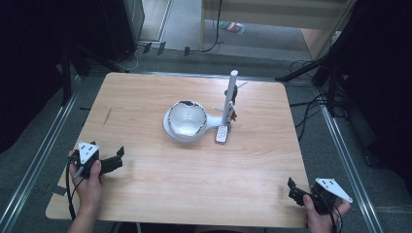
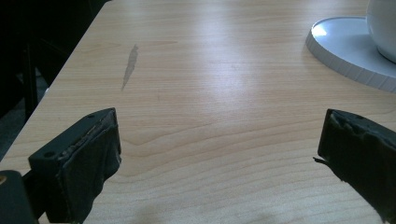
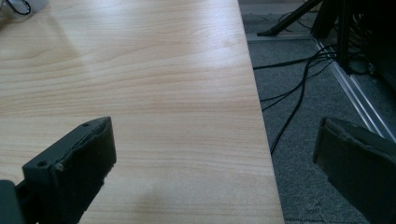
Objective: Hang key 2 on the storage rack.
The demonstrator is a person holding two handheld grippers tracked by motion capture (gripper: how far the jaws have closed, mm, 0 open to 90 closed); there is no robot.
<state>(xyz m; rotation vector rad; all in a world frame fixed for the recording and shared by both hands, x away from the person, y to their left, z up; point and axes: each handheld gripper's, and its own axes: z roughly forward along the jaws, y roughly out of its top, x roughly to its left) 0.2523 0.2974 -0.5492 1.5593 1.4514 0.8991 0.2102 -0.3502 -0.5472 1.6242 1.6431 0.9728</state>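
Grippers rest released at the near corners of the light wooden worktop (image 1: 145, 184): left gripper (image 1: 118, 158) and right gripper (image 1: 290, 188), each with jaws spread and holding nothing. Well apart from both, mid-worktop, stands the white round-based lamp with a glossy dome (image 1: 184, 119), a small white remote control (image 1: 221, 134) just beside it.

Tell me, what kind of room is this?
Probably a lab or recording studio: a lone wooden table between metal floor rails, loose cables on grey carpet, and a person holding a left gripper and right gripper.
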